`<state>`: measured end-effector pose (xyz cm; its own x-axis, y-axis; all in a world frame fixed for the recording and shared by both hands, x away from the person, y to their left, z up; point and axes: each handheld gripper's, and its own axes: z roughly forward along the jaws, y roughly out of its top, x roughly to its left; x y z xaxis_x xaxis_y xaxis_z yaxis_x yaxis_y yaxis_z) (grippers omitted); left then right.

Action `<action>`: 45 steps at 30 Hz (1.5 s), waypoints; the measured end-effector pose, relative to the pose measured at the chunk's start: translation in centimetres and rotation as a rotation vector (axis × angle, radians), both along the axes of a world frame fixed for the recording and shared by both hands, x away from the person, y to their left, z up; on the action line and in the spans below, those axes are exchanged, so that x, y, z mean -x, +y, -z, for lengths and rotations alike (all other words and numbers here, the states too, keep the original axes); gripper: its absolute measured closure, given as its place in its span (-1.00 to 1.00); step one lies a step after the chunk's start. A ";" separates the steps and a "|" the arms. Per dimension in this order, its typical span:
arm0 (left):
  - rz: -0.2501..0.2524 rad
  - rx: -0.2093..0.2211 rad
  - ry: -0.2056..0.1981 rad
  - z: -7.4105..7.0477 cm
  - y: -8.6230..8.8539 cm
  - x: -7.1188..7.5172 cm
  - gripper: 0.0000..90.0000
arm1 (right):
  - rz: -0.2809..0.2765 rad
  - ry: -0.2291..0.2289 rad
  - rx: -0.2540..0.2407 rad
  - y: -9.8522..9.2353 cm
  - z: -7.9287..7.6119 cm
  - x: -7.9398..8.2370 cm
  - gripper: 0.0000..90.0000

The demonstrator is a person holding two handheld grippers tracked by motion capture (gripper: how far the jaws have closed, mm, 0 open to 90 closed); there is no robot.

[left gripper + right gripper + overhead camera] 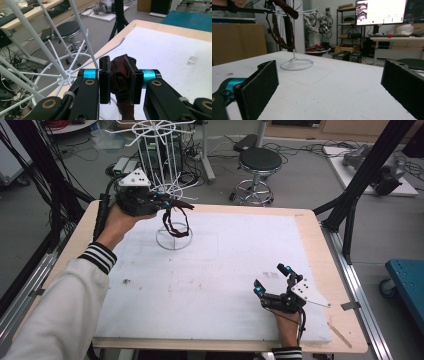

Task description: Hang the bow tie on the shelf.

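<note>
A white wire rack point(165, 175) with hooked arms stands on a ring base point(173, 240) at the far left of the table. My left gripper point(167, 204) is held up beside the rack, shut on a dark red band point(175, 222) whose loop hangs down over the base. In the left gripper view the band point(120, 75) is pinched between the pads, close to a rack arm tip point(123, 39). My right gripper point(272, 279) rests open near the table's front right with nothing in it. The right gripper view shows the rack base point(297, 64) and the hanging band point(279, 30) far off.
A white mat point(210, 275) covers most of the wooden table point(325, 250). A black stool point(259, 162) stands on the floor behind the table. A black frame post point(360, 185) rises at the right, and a blue cart point(407, 275) sits beyond the right edge.
</note>
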<state>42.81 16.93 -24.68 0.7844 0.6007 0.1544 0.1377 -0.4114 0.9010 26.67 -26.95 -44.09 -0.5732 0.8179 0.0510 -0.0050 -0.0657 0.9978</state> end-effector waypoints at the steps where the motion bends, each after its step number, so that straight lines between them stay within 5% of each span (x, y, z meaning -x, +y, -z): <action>1: 0.000 0.000 0.000 0.0 0.0 0.0 0.68 | 0.009 -0.002 -0.003 0.0 0.1 0.1 -0.99; 12: -0.013 -0.005 0.012 0.3 0.0 -0.3 0.59 | 0.027 0.016 0.027 0.1 1.2 0.0 -0.99; 20: -0.033 0.014 0.021 0.1 0.2 -0.1 0.06 | 0.030 0.008 0.033 0.2 1.3 0.1 -0.99; 24: -0.016 0.057 0.021 -0.1 0.5 0.0 -0.25 | 0.031 -0.001 0.037 0.3 1.3 0.1 -0.99; 31: 0.005 0.121 -0.031 -0.4 1.1 0.7 -0.74 | 0.026 0.003 0.028 0.2 1.3 0.2 -0.99; 35: 0.022 0.178 -0.104 -0.3 1.9 1.6 -0.96 | 0.024 0.002 0.028 0.2 1.3 0.2 -0.99; 41: 0.047 0.201 -0.182 -0.3 3.9 3.9 -0.96 | 0.030 0.002 0.028 0.2 1.3 0.2 -0.99; 45: 0.045 0.220 -0.216 1.3 5.7 6.1 -0.96 | 0.032 0.002 0.028 0.2 1.3 0.2 -0.99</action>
